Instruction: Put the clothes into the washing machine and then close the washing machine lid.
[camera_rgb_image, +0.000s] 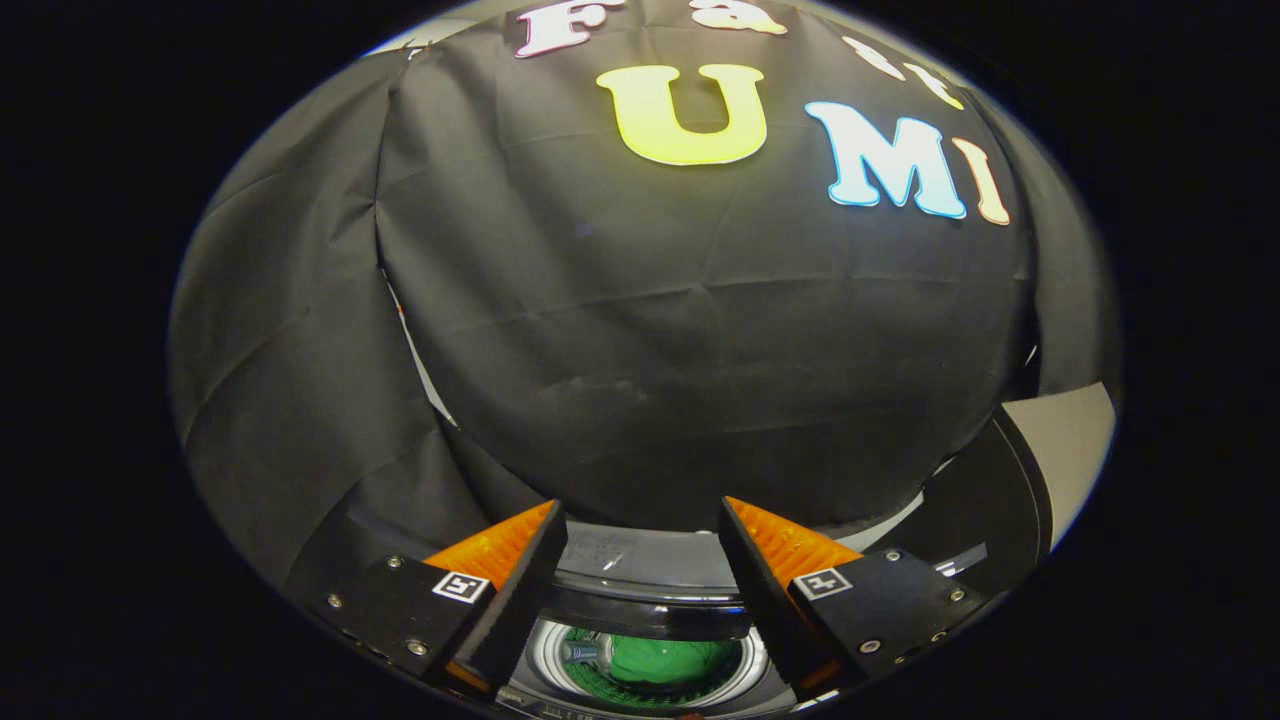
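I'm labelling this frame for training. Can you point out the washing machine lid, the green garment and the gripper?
Washing machine lid (640, 612): gripper view, its dark front edge.
Green garment (672, 660): gripper view, its bright middle inside the drum.
Gripper (640, 520): gripper view, midway between the open fingertips.

The gripper (640, 520) is held with its two fingers (520, 560) spread well apart, nothing being clasped between them, and is pointed forward and slightly downward.
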